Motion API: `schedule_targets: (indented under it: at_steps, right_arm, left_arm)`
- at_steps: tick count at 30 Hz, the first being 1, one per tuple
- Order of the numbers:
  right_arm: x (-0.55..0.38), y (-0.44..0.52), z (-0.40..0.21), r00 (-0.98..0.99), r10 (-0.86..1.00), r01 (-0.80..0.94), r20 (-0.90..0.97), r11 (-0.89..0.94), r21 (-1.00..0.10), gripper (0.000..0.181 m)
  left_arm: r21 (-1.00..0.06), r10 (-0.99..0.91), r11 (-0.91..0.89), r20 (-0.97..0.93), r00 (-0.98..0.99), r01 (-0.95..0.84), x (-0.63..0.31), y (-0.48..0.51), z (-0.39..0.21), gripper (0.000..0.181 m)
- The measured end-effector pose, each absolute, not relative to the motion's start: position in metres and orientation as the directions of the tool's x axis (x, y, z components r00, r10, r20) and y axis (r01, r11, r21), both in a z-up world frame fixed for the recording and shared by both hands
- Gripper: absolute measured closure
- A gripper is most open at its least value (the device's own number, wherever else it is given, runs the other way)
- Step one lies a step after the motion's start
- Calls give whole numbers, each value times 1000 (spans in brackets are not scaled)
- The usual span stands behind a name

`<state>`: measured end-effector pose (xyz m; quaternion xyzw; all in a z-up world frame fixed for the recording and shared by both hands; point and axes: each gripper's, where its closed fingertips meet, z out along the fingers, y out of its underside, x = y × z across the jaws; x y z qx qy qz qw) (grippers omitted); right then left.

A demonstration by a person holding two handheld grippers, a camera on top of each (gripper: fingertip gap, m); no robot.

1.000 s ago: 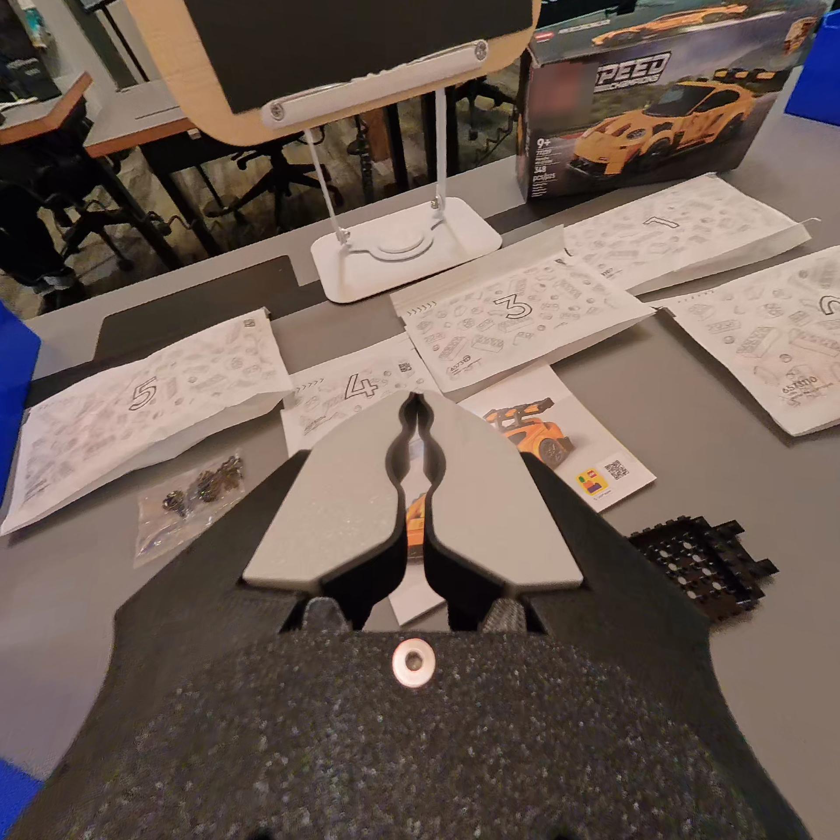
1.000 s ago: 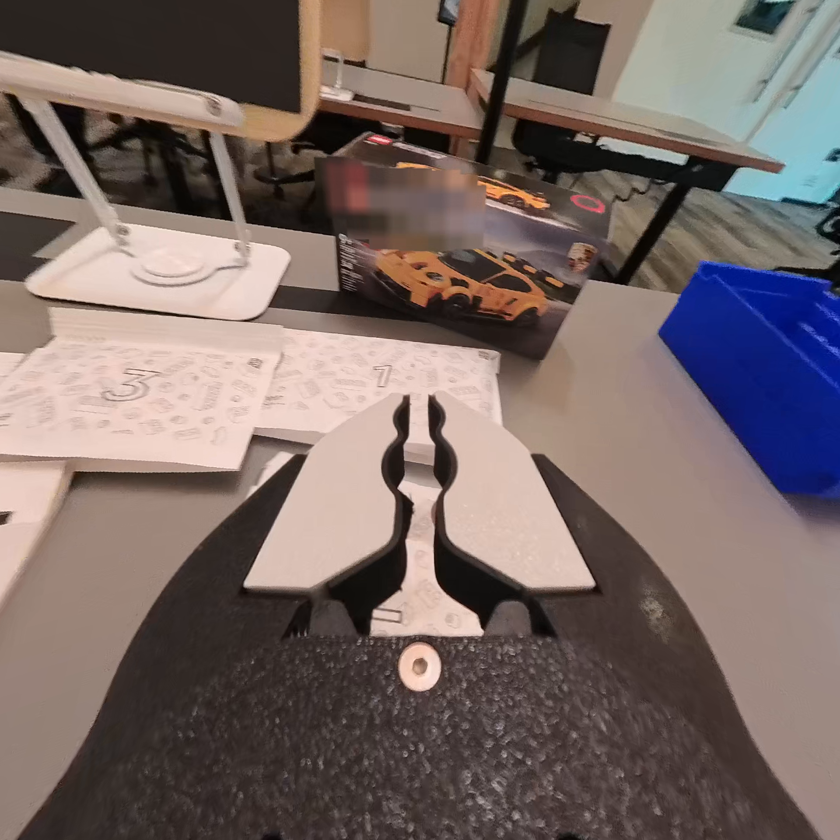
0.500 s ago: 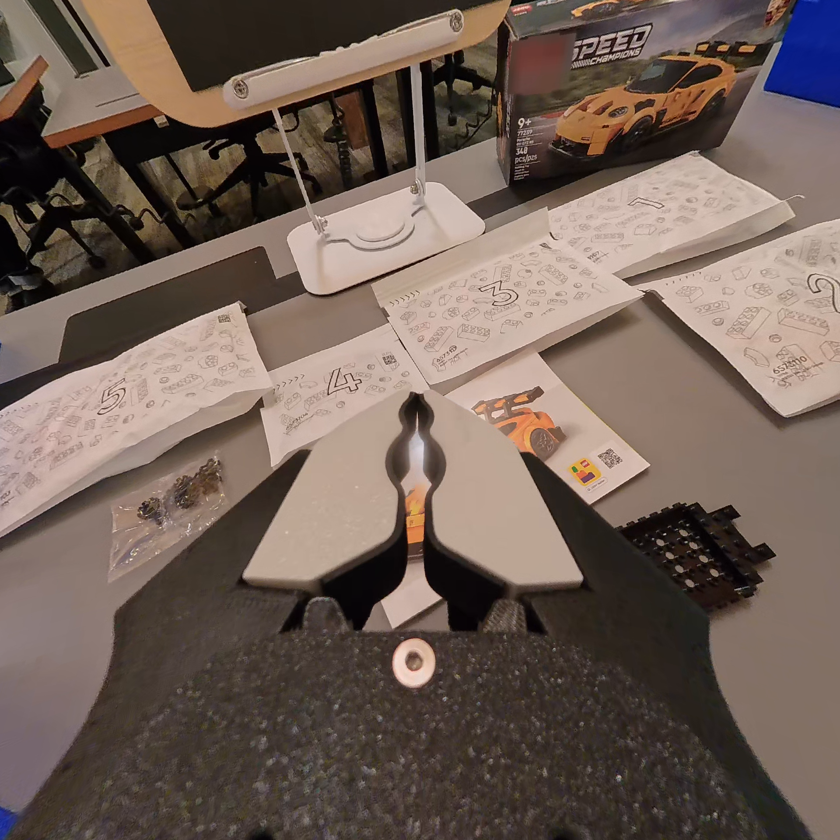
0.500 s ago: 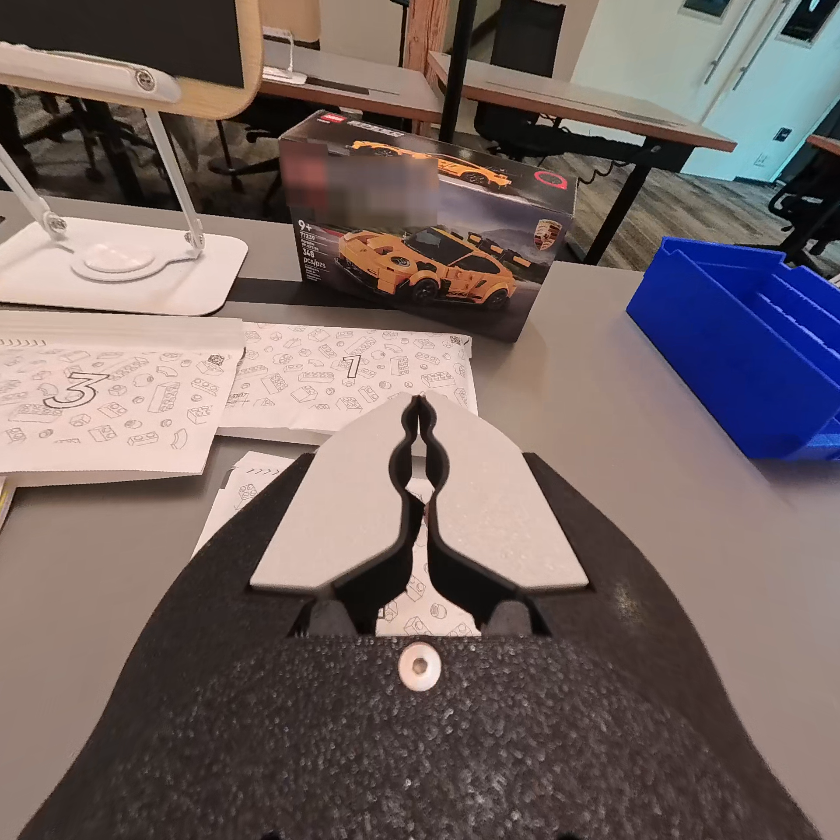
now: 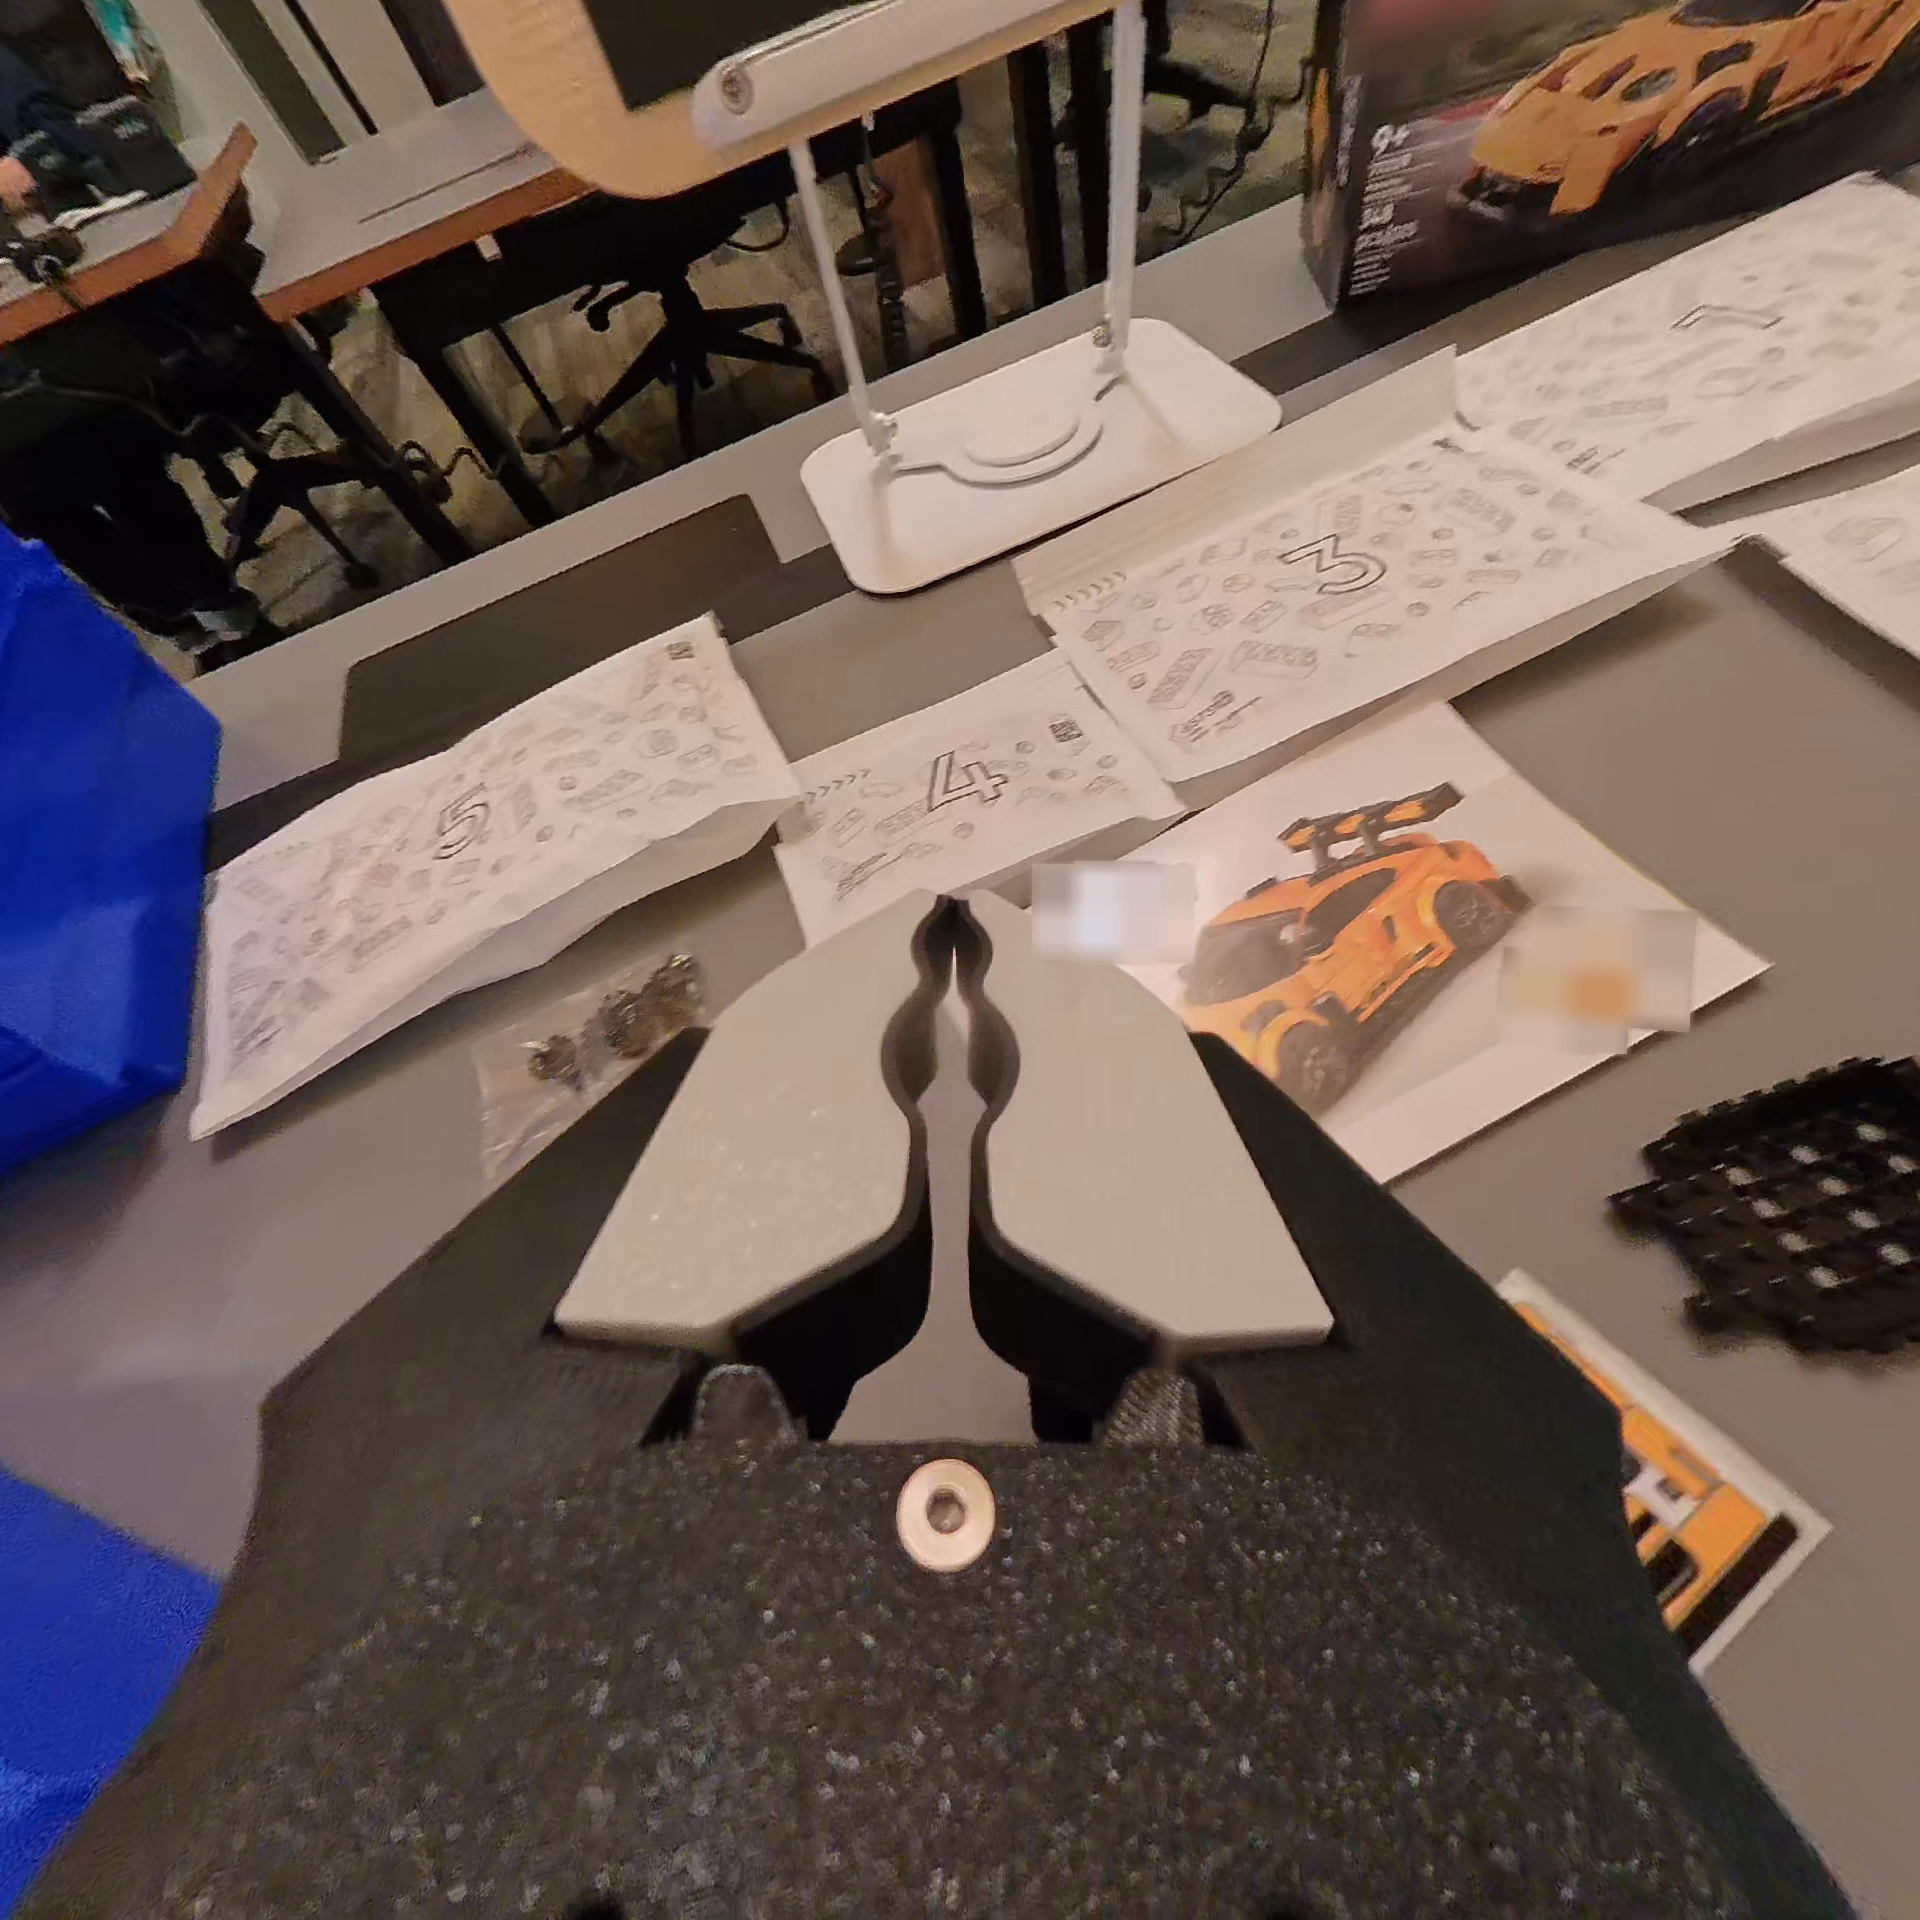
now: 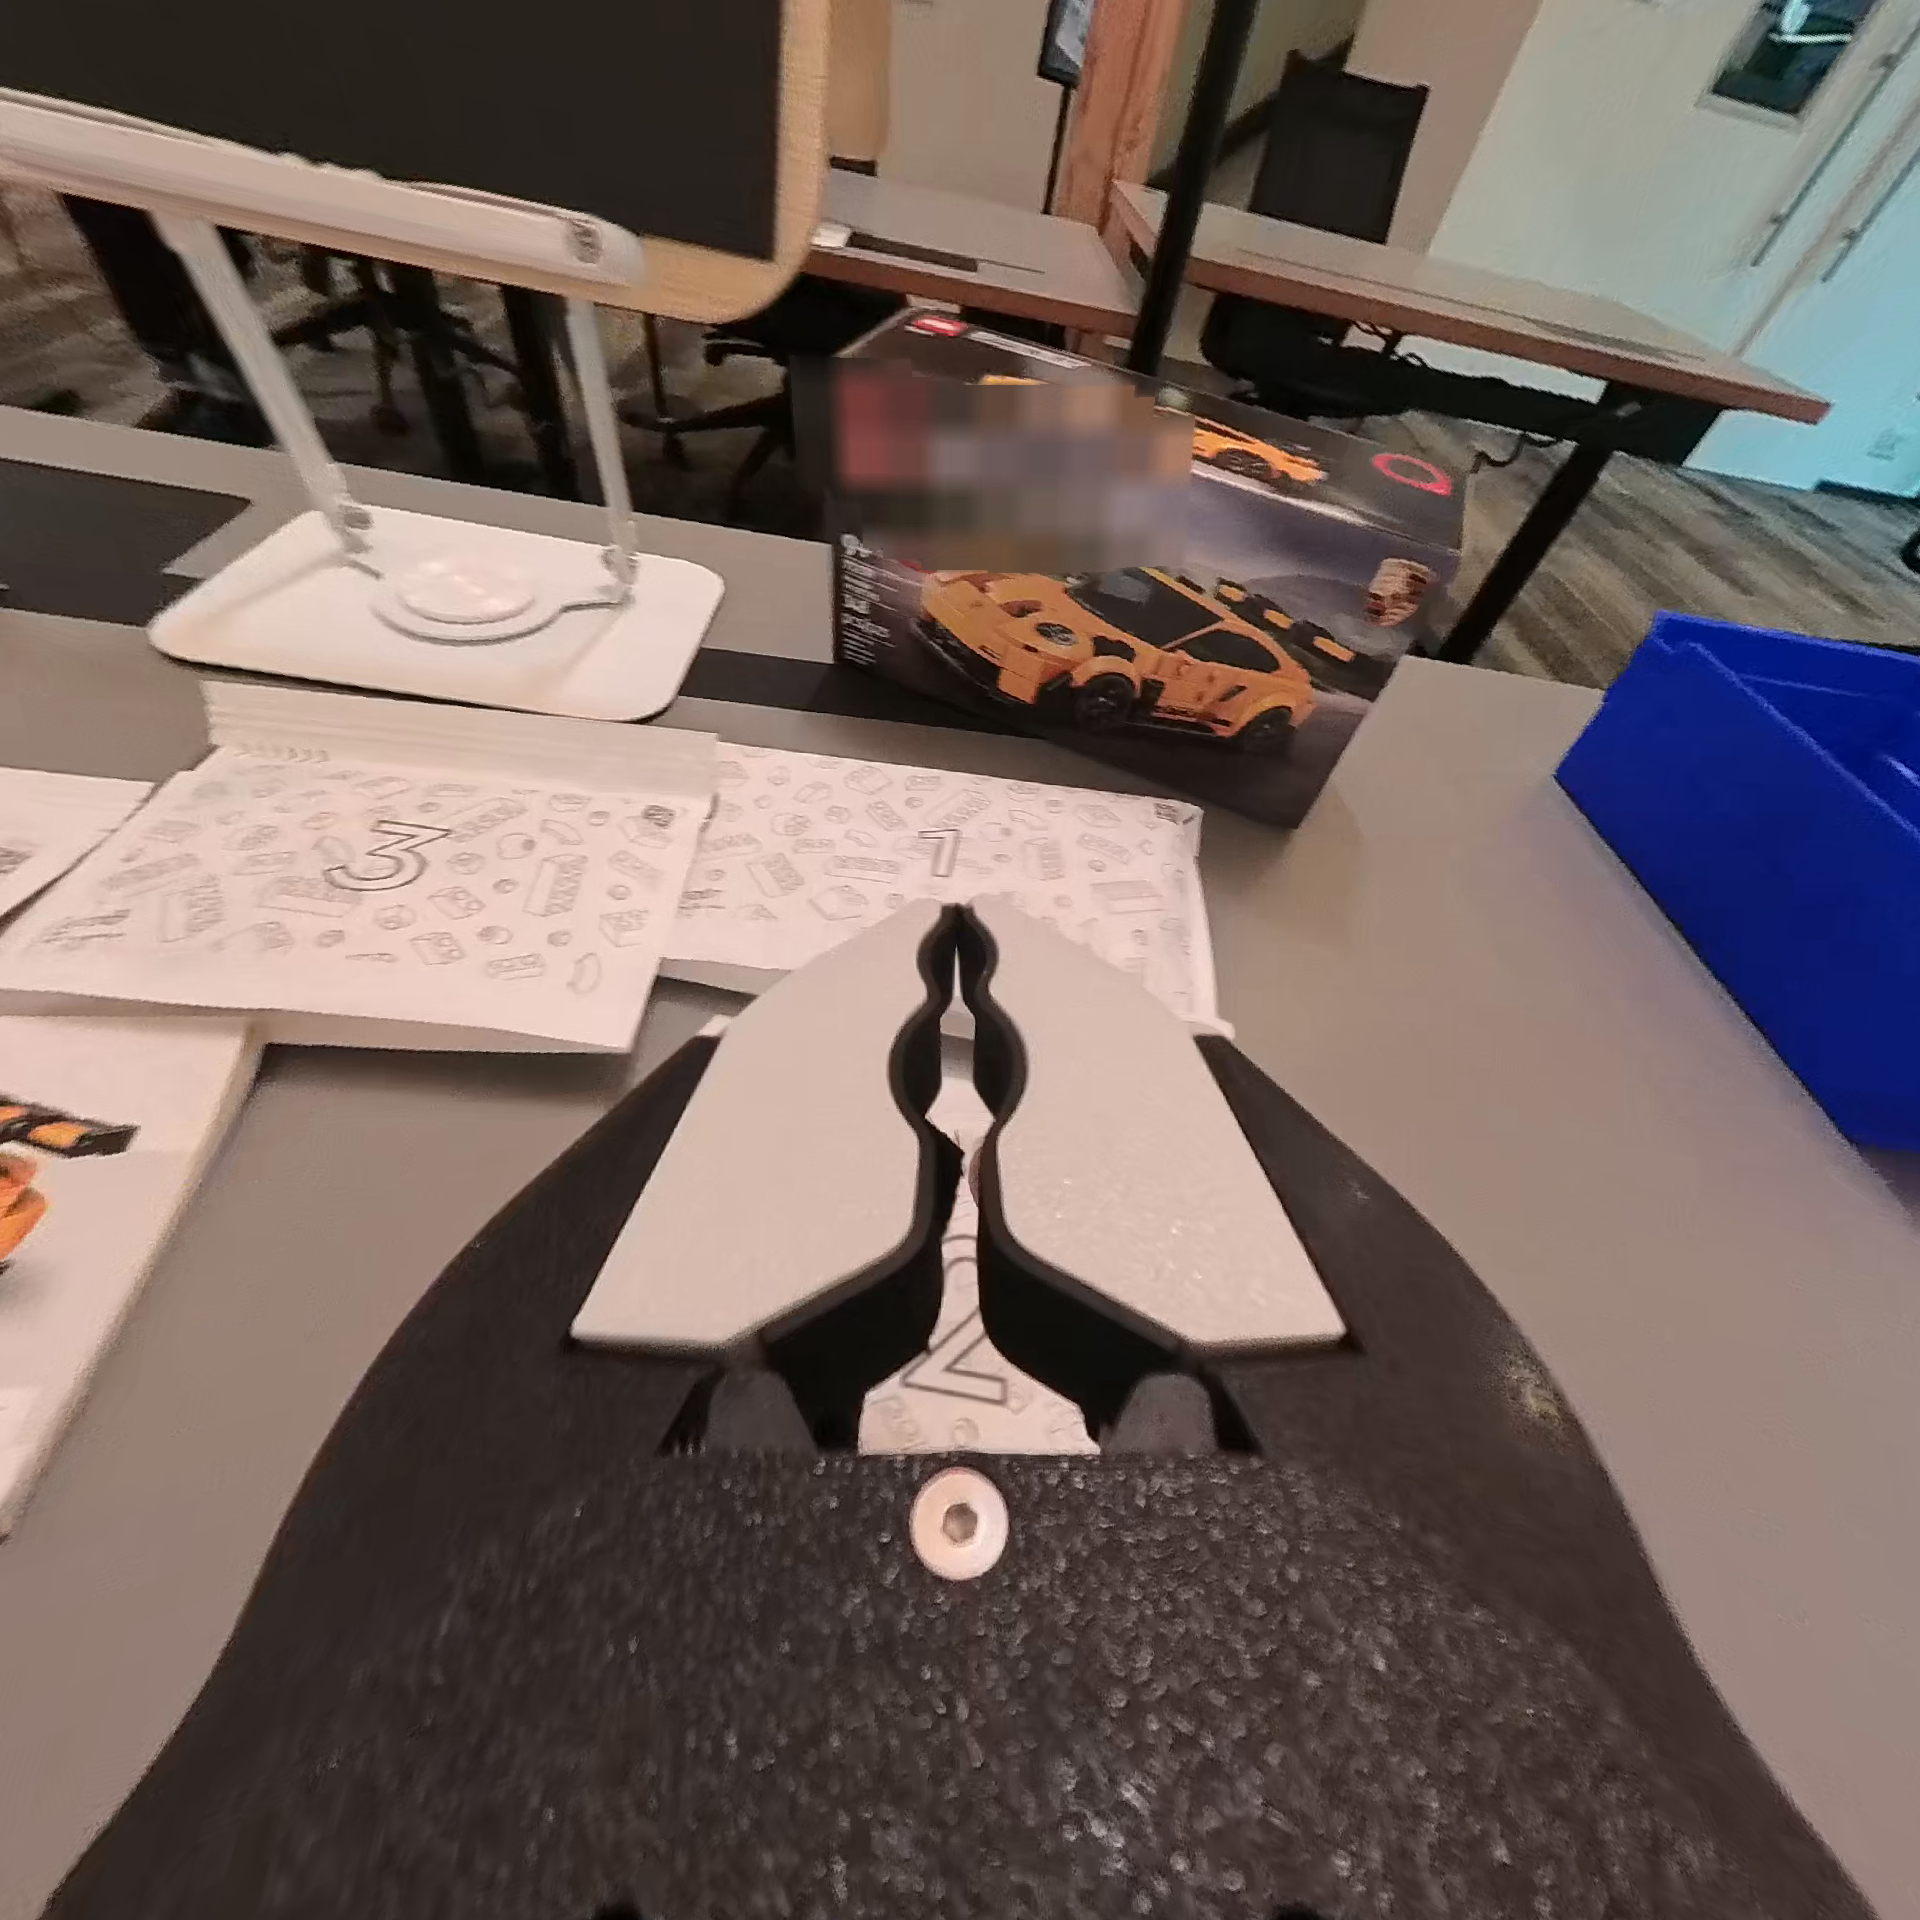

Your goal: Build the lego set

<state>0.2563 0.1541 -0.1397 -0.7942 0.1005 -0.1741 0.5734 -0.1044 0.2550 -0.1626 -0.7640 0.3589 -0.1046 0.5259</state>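
Fingers (image 6: 790, 1143) closed, paper bag (image 6: 966, 1361) beneath

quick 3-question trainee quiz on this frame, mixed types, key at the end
1. True or false: the left gripper and the right gripper both have their fingers shut, holding nothing.
2. In the left wrist view, what lies on the table to the right of the instruction booklet? A) black lego plate B) scissors C) a cup
3. Fill in: in the right wrist view, the blue bin sits at the ___ edge.

Key: 1 true; 2 A; 3 right.
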Motion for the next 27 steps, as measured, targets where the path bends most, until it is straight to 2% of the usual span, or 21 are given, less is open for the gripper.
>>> schedule_targets:
  at_steps: [7,16,23,27]
  right_arm:
    - [194,158,-150,975,-191,47,113,-320,-946,180]
    - [136,160,-173,995,-24,83,98,-347,-934,171]
    - [196,161,-160,973,-211,28,96,-305,-952,168]
    - [246,169,-140,947,-320,-52,28,-237,-970,170]
  left_arm:
    - [-848,-635,-225,-245,732,-479,-143,257,-185,169]
    - [-815,-719,-321,-122,684,-483,-141,249,-220,158]
    - [-808,-733,-307,-136,667,-502,-132,258,-226,158]
    - [-811,-729,-304,-139,670,-500,-128,260,-229,158]
